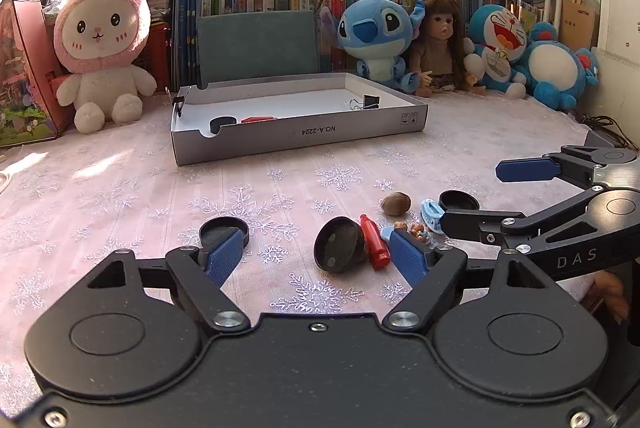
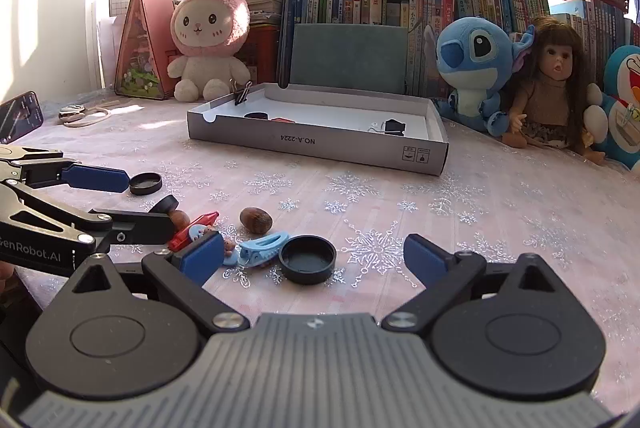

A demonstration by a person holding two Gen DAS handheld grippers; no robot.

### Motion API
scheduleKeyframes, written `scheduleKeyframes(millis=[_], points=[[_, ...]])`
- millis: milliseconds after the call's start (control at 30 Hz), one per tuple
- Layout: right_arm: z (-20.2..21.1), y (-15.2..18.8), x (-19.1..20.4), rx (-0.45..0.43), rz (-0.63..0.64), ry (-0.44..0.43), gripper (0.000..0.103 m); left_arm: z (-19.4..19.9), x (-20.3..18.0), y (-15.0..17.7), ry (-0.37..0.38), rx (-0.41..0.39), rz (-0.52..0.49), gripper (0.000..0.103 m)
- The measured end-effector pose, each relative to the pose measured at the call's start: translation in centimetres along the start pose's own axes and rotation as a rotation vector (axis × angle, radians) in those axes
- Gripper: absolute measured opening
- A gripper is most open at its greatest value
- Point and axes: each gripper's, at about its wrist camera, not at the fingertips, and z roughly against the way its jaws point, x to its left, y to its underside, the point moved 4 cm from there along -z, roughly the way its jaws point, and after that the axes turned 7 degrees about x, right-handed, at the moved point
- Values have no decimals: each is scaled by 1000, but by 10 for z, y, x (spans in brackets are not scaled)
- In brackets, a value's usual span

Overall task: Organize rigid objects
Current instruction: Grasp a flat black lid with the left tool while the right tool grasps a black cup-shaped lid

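On pink cloth, at 12 o'clock from our left gripper (image 1: 316,255), tilted black cap (image 1: 339,245) sat touching red crayon (image 1: 375,241). We held both grippers wide, empty; right gripper (image 2: 314,260) around other cap (image 2: 308,258). Box (image 1: 296,138) well beyond. Risk: closing pinches crayon too, cap rolls away.

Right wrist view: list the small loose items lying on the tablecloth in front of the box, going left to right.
Black cap by the other gripper's blue pad → red crayon-shaped piece → brown nut → light blue hair clip → black round lid.
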Motion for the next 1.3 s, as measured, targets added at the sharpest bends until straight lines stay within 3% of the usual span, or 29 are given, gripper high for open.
scheduleKeyframes(millis=[167,333,633,967,1033,1233,1300], points=[[1,1,-1,1,5,7,88,1,1,0,5,0,19,60],[1,3,0,6,19,19,77,-1,6,-2,-10,5,22,54],[0,3,0,7,27,30,69,-3,19,-1,-84,3,40,54],[-3,4,-3,17,13,39,66,-1,39,-3,-142,1,94,52],[-3,4,-2,16,12,36,65,2,35,-2,-125,-7,81,52],[-3,5,2,19,21,29,59,3,7,0,-78,-5,-27,34],[-4,5,2,19,20,28,55,-1,2,1,-83,8,-38,33]])
